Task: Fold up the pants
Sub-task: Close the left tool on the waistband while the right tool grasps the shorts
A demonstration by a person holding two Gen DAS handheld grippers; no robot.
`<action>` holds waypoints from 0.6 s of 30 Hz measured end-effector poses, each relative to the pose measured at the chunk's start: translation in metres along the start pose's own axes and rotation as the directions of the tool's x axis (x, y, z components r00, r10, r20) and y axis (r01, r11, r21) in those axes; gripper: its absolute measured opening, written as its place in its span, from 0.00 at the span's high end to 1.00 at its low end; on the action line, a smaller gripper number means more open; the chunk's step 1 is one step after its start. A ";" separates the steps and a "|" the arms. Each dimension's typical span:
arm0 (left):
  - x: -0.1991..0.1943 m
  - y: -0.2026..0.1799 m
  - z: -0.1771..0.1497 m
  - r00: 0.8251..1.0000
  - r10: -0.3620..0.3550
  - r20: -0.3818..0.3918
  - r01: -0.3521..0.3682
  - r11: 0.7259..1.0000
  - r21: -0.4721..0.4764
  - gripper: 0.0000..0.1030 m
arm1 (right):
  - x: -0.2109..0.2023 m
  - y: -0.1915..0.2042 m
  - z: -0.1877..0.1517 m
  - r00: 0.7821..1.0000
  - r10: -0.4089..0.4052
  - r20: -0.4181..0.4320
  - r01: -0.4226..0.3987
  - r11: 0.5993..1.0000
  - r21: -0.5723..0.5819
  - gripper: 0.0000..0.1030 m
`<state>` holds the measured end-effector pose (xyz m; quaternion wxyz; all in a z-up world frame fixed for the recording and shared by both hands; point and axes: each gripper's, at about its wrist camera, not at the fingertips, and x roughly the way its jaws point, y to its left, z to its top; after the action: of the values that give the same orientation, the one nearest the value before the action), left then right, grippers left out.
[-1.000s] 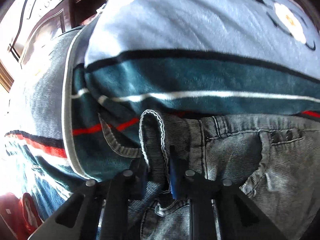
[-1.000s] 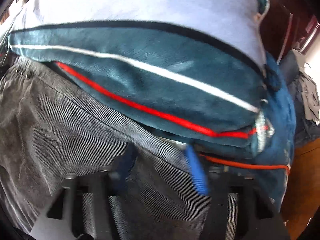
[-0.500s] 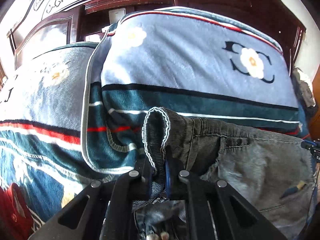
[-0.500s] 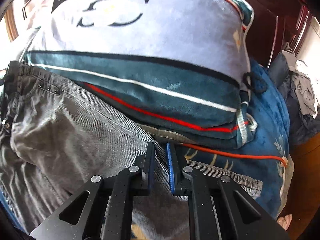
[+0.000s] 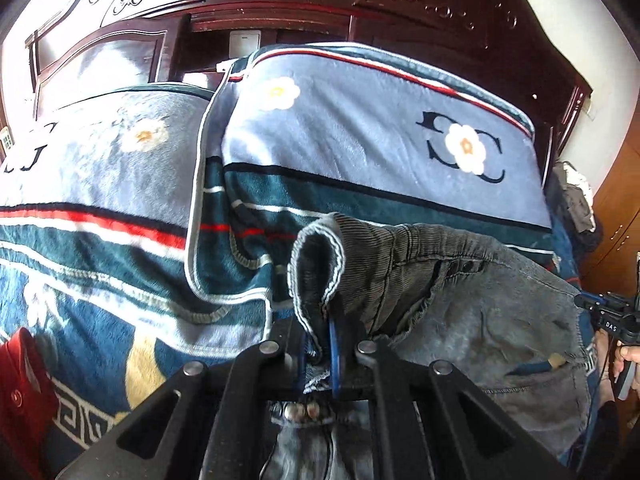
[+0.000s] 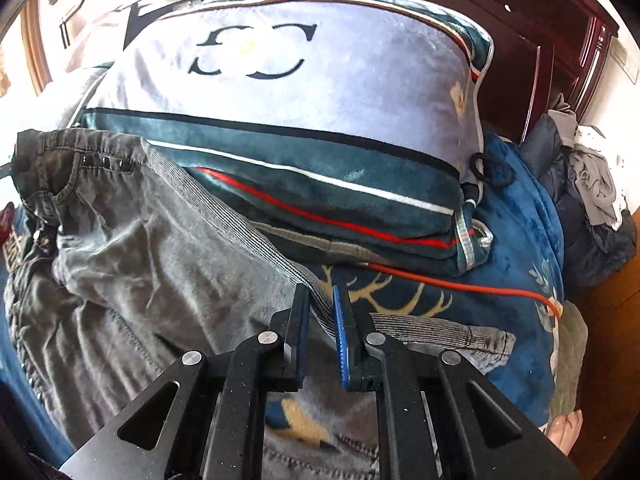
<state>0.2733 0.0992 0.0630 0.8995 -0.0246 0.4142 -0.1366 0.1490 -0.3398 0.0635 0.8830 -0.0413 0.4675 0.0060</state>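
Grey corduroy pants (image 5: 480, 320) hang between my two grippers in front of the pillows. My left gripper (image 5: 318, 340) has a rolled corner of the waistband between its blue pads, and its jaws are closing tight on it. In the right wrist view the pants (image 6: 140, 260) spread to the left, and my right gripper (image 6: 320, 302) is shut on the ribbed edge of the cloth. The right gripper (image 5: 608, 316) also shows at the far right of the left wrist view, held by a hand (image 5: 628, 354).
A blue and teal pillow (image 5: 360, 140) with flower prints lies behind the pants on the patterned bed cover (image 5: 100, 272). Beyond it rises a dark carved headboard (image 5: 320, 0). An orange cable (image 6: 460, 286) crosses the cover. Piled clothes (image 6: 592, 184) sit at the right.
Both grippers have risen and drawn back from the pillow, lifting the pants with them. The right jaws, open a second ago, have shut on the cloth. The left jaws have tightened.
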 end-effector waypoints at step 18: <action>-0.071 0.035 -0.089 0.997 -0.041 -0.062 0.040 0.999 -0.014 0.92 | -0.073 0.050 -0.095 0.991 0.135 -0.008 -0.134 0.991 0.027 0.89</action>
<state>0.1700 0.1585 0.0517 0.8831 -0.0343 0.4424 -0.1528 0.0264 -0.2957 0.0675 0.8788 0.0020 0.4735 0.0590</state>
